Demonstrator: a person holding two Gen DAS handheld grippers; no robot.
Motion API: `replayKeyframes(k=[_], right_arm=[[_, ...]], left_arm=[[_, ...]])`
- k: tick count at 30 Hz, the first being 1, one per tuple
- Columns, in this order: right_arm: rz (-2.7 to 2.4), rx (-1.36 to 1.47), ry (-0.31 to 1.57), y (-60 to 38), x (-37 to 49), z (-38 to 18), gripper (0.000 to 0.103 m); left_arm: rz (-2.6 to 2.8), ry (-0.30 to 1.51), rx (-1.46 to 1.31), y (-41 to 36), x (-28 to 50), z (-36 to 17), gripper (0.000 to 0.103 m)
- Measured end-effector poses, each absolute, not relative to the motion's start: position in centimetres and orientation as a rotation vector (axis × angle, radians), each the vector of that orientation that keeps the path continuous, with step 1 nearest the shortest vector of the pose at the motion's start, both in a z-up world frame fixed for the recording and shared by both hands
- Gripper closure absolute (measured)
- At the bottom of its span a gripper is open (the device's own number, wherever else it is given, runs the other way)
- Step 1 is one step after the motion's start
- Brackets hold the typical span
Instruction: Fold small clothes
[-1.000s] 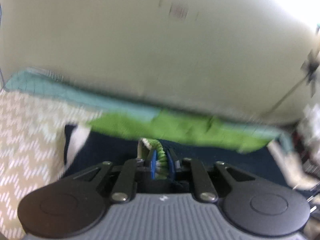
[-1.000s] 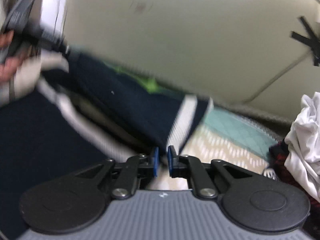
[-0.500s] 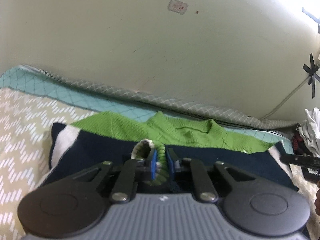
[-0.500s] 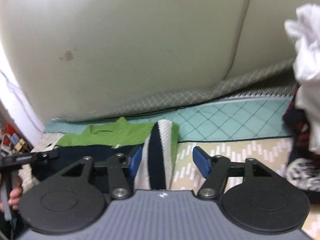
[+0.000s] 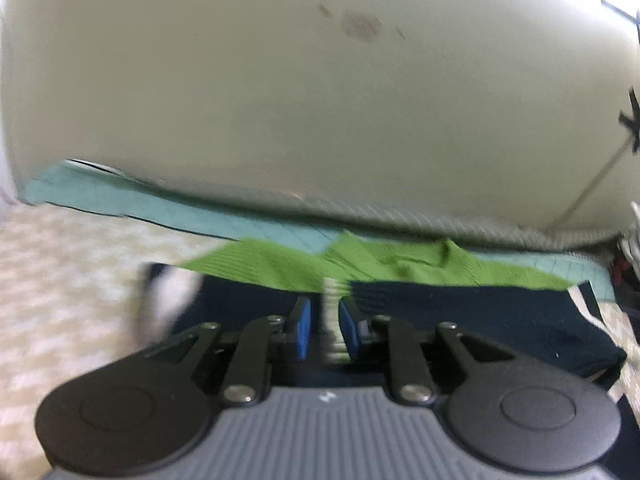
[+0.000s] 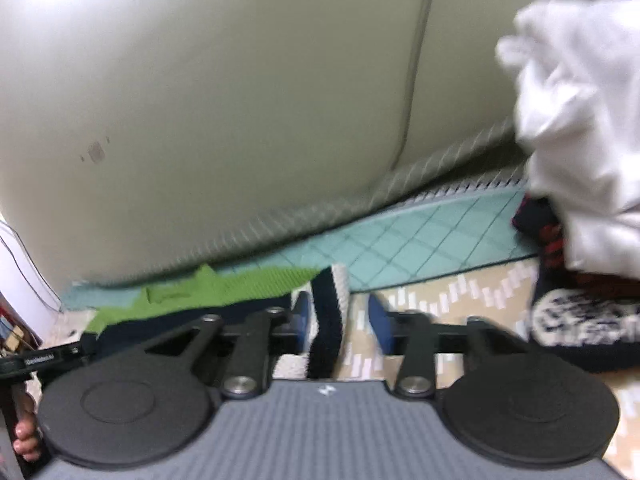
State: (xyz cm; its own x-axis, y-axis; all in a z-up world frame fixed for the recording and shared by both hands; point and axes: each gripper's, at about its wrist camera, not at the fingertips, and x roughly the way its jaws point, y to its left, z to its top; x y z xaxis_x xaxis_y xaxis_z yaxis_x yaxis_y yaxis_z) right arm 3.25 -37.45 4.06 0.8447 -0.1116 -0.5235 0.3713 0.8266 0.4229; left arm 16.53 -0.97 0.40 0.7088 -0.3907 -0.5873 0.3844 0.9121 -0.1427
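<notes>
A small knit sweater with a green top [image 5: 280, 264] and navy body [image 5: 460, 312] lies flat on the bed, folded over itself. My left gripper [image 5: 325, 328] is slightly open, with a green-and-white ribbed edge [image 5: 331, 320] standing loose between its blue pads. In the right wrist view the sweater [image 6: 192, 292] lies to the left, and its navy-and-white striped sleeve [image 6: 326, 320] runs between the fingers of my right gripper [image 6: 340, 324], which is wide open and not touching it. The left gripper's handle [image 6: 44, 360] shows at the far left.
The bed has a beige chevron cover [image 5: 72, 280] and a teal quilted border [image 6: 420, 240] along a cream wall [image 5: 320, 100]. A pile of white cloth [image 6: 580, 120] and dark patterned garments [image 6: 580, 320] sits at the right.
My left gripper has opened a little and let go of the ribbed edge. My right gripper has stayed open and shifted slightly over the striped sleeve.
</notes>
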Motion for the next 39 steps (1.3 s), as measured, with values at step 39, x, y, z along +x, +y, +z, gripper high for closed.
replayKeyframes(k=[39], right_arm=[[0.255,0.636,0.817,-21.9,-23.6,4.3,0.088]], left_arm=[[-0.461,0.854,-0.016,17.7,-10.3,-2.3,0.095]])
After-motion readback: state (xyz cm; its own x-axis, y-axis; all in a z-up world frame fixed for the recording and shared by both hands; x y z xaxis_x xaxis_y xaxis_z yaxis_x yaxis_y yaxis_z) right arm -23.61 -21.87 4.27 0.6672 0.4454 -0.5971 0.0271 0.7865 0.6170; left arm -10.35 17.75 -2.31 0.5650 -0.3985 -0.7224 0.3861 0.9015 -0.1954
